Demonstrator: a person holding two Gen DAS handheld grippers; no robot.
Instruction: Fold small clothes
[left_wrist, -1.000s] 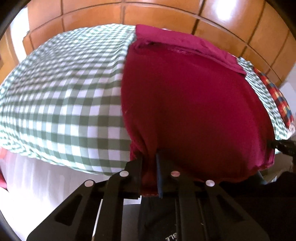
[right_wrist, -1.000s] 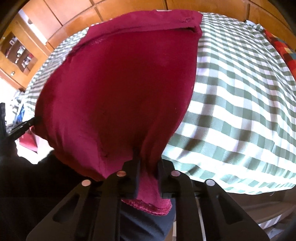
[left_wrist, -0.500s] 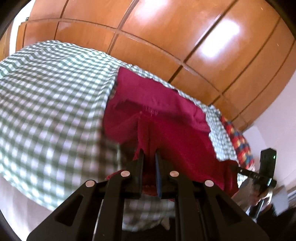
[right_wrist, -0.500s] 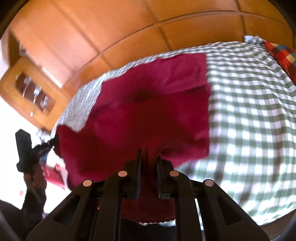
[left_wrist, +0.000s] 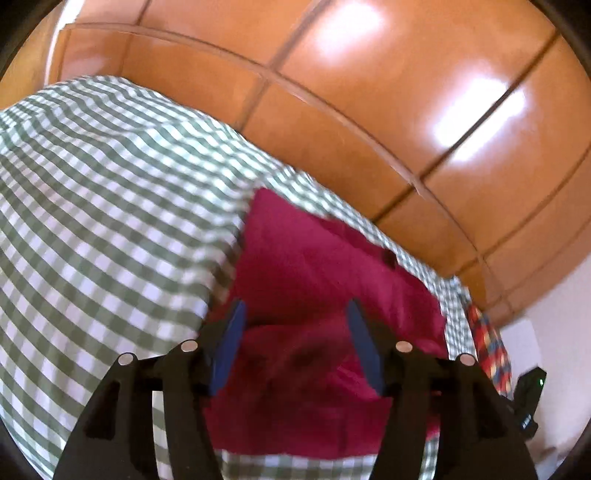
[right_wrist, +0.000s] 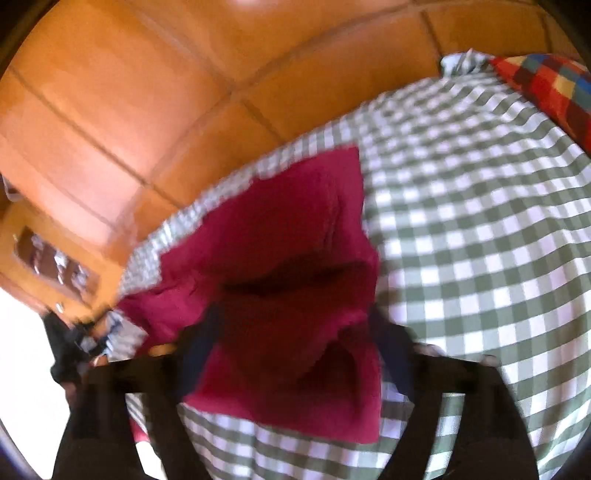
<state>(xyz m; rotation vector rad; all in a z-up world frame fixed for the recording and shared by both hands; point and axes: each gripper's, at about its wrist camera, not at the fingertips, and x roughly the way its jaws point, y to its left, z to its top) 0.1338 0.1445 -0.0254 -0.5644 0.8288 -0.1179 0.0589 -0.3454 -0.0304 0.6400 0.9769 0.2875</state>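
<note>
We see a bed under a green-and-white checked sheet (left_wrist: 110, 206), glossy orange wooden panels (left_wrist: 369, 92) behind it catching window light, and a multicoloured checked pillow (right_wrist: 550, 88) at one end.

L+R hand-held grippers (left_wrist: 295, 343) (right_wrist: 295, 354) opened, garment (left_wrist: 325, 295) dropped

Bed (left_wrist: 92, 206) covered in a green-and-white checked sheet, backed by glossy orange-brown wood panelling. Lying directly on the sheet — a crimson garment (left_wrist: 314, 280), folded over itself and rumpled, towards the panelled side. At the far right edge, a multicoloured checked cloth (right_wrist: 550, 88) — red, yellow, blue.
</note>
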